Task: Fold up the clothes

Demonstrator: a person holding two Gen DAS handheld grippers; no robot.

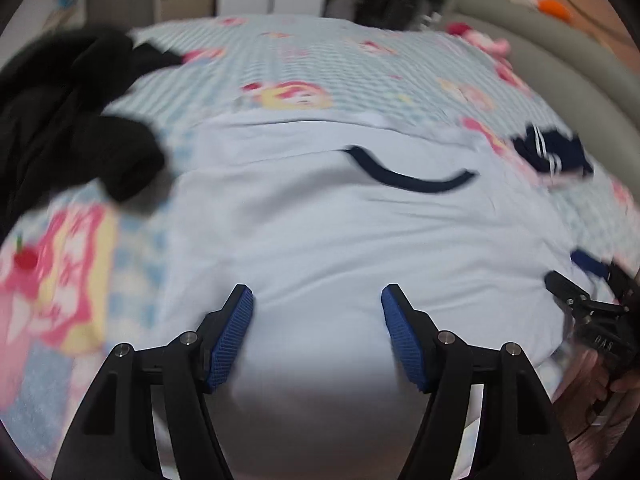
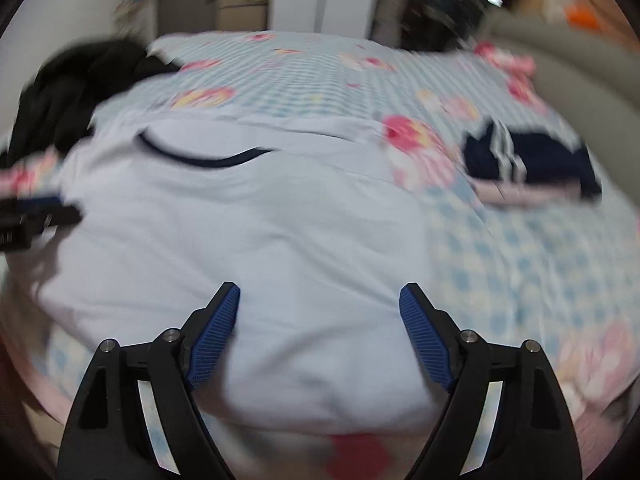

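A pale blue T-shirt (image 1: 320, 216) with a dark navy collar (image 1: 416, 178) lies spread flat on the bed, collar at the far end. It also shows in the right wrist view (image 2: 248, 232). My left gripper (image 1: 317, 300) is open and empty just above the shirt's near hem. My right gripper (image 2: 320, 298) is open and empty above the shirt's near right corner. The right gripper also shows at the right edge of the left wrist view (image 1: 580, 292). The left gripper shows at the left edge of the right wrist view (image 2: 36, 216).
The bed has a blue checked sheet (image 1: 304, 60) with pink cartoon prints. A heap of black clothes (image 1: 68, 120) lies at the far left. A folded navy garment with white stripes (image 2: 532, 160) lies at the right. A grey padded bed rail (image 1: 580, 64) curves along the right side.
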